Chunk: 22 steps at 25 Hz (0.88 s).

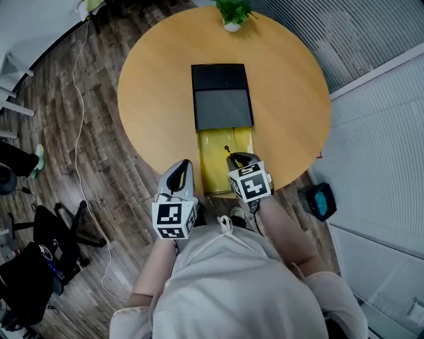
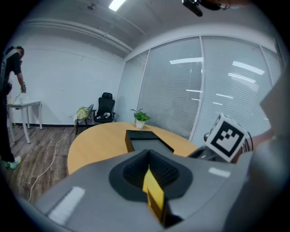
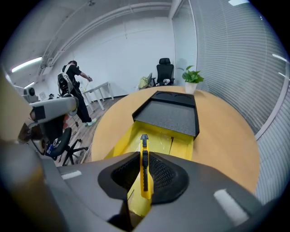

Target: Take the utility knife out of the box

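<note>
Right gripper [image 3: 144,174] pinches the utility knife [image 3: 144,156], bottom middle; left gripper [image 2: 152,181] seemingly holds the box [image 3: 118,140]. Next, lift the knife clear.

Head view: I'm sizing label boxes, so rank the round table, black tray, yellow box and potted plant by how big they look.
1. Round table.
2. Black tray and yellow box, about alike; the box is partly covered, so unranked.
3. Potted plant, cut by the frame's top.
</note>
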Each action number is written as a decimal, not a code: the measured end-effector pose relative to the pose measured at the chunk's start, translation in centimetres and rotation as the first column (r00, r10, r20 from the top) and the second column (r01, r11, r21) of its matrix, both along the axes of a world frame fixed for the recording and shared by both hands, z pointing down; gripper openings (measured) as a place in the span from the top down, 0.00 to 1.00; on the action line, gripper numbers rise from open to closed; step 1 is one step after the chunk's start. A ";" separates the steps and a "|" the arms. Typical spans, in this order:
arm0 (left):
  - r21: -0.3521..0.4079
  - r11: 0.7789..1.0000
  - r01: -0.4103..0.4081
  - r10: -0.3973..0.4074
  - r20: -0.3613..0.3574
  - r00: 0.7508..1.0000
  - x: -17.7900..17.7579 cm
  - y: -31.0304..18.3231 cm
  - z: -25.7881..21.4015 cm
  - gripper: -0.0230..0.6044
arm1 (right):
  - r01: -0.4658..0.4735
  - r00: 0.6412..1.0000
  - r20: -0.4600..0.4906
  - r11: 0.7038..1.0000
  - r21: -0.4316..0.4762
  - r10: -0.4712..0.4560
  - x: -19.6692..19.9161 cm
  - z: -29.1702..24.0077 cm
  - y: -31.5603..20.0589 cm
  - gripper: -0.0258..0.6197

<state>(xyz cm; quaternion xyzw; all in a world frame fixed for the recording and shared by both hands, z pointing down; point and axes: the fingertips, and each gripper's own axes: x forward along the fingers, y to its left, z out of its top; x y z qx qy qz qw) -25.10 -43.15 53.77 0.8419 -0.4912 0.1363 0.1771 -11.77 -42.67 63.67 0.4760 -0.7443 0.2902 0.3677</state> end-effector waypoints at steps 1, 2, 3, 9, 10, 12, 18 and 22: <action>0.005 1.000 0.004 -0.004 -0.003 1.000 0.2 0.0 -0.4 0.95 | -0.006 1.000 0.002 1.000 0.030 0.006 0.3 -1.1 0.0 0.86; 0.009 1.000 0.010 -0.009 -0.006 1.000 0.2 0.0 -0.8 0.96 | -0.011 1.000 0.006 0.998 0.061 0.011 0.6 -2.3 0.0 0.86; 0.014 1.000 0.016 -0.016 -0.008 1.000 0.3 0.0 -1.3 0.95 | -0.017 1.000 0.013 0.996 0.092 0.016 0.8 -3.5 0.1 0.86; 0.079 0.997 0.010 -0.008 -0.022 1.000 1.1 0.0 -5.0 0.95 | -0.067 0.995 0.089 0.967 0.245 0.047 2.0 -10.0 0.7 0.86; 0.093 0.996 0.003 -0.001 -0.021 1.000 1.4 0.0 -5.7 0.95 | -0.080 0.993 0.102 0.960 0.269 0.055 2.2 -11.0 0.6 0.86; 0.125 0.992 -0.019 0.022 -0.017 1.000 2.1 -0.1 -7.3 0.95 | -0.109 0.989 0.126 0.943 0.315 0.072 2.9 -12.8 0.5 0.86; 0.227 0.972 -0.065 0.069 -0.007 0.998 3.8 -0.3 -12.0 0.95 | -0.178 0.976 0.194 0.880 0.440 0.101 4.0 -18.0 0.4 0.86; 0.255 0.964 -0.076 0.082 -0.014 0.997 4.3 -0.1 -13.8 0.96 | -0.210 0.965 0.247 0.825 0.524 0.088 3.9 -21.0 0.5 0.86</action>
